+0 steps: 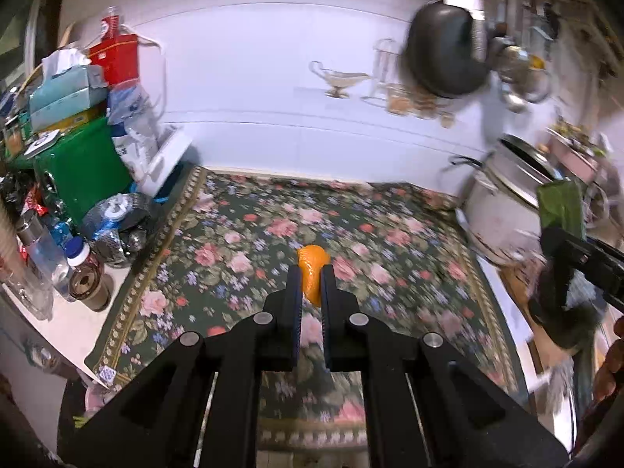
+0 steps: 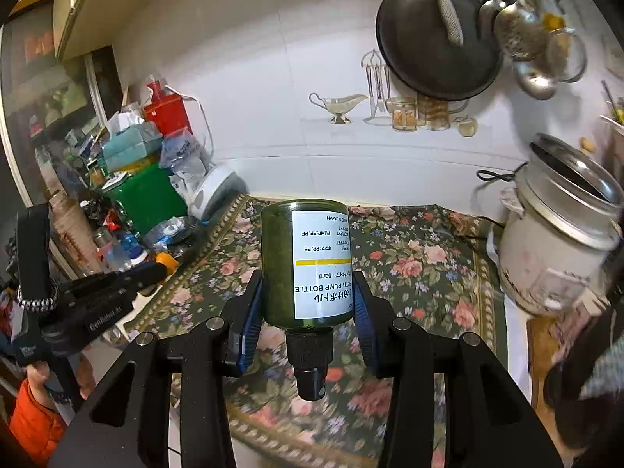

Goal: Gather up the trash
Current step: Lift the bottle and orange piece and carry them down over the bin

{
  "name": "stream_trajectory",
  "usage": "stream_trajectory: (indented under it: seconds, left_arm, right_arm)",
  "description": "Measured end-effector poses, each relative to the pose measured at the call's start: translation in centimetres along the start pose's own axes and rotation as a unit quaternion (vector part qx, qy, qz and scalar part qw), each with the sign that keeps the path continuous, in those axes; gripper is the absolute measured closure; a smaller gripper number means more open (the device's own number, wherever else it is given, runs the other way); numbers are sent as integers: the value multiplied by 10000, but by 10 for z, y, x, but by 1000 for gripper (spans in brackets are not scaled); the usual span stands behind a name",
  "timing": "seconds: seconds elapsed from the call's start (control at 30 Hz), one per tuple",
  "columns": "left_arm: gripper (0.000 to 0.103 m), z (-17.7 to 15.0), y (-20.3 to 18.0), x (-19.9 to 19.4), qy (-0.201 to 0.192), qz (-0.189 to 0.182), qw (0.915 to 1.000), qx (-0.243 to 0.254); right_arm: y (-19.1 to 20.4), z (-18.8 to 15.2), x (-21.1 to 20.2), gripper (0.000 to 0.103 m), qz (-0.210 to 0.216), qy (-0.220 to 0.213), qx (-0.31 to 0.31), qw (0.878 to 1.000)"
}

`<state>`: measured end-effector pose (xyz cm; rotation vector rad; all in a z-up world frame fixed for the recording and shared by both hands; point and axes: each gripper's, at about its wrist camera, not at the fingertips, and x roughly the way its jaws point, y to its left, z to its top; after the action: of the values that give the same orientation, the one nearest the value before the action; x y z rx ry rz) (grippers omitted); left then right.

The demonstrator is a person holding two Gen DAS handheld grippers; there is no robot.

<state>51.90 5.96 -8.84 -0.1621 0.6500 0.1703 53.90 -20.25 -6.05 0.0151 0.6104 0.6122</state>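
Observation:
My left gripper [image 1: 311, 273] is shut on a piece of orange peel [image 1: 312, 265], held in the air above the floral cloth [image 1: 241, 257]. In the right wrist view that same gripper [image 2: 158, 269] shows at the left with the orange peel [image 2: 167, 260] at its tip. My right gripper [image 2: 308, 284] is shut on a green pump bottle [image 2: 306, 265] with a white label, held with its black pump end toward the camera. In the left wrist view the right gripper [image 1: 561, 241] appears at the right edge with the green bottle [image 1: 561, 204] in it.
A white rice cooker [image 2: 557, 241] stands at the right of the floral cloth [image 2: 421, 257]. A pile with a green box [image 1: 82, 179], tissue box [image 1: 62, 97] and bottles [image 1: 85, 273] crowds the left. A black pan [image 2: 433, 39] and ladles hang on the white wall.

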Motion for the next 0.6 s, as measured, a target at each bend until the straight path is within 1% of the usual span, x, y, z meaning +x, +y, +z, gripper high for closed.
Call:
stream_trajectory:
  seconds: [0.17,0.3,0.37,0.47,0.6]
  left_arm:
    - [96,-42,12,-38,155,-476,9985,240]
    - [96,-86,28,-62,419,-591,9966,383]
    - [96,-108,36,-71,562,-637,9956,400]
    - [96,-142,46,-78,878,-681,9929,426]
    - [96,-185,52,-68,1476,-753,9852,429]
  right_arm:
    - [38,-34,-22,64,-258,-24,232,9994]
    - [72,-69,-32,64,-339,112,392,9986]
    - [90,-91,-31,64,-322,286,468,9980]
    - [109,-124,-27,64,-311,572,600,9961]
    - [123,-166,-23,64,-339,1035,845,9905]
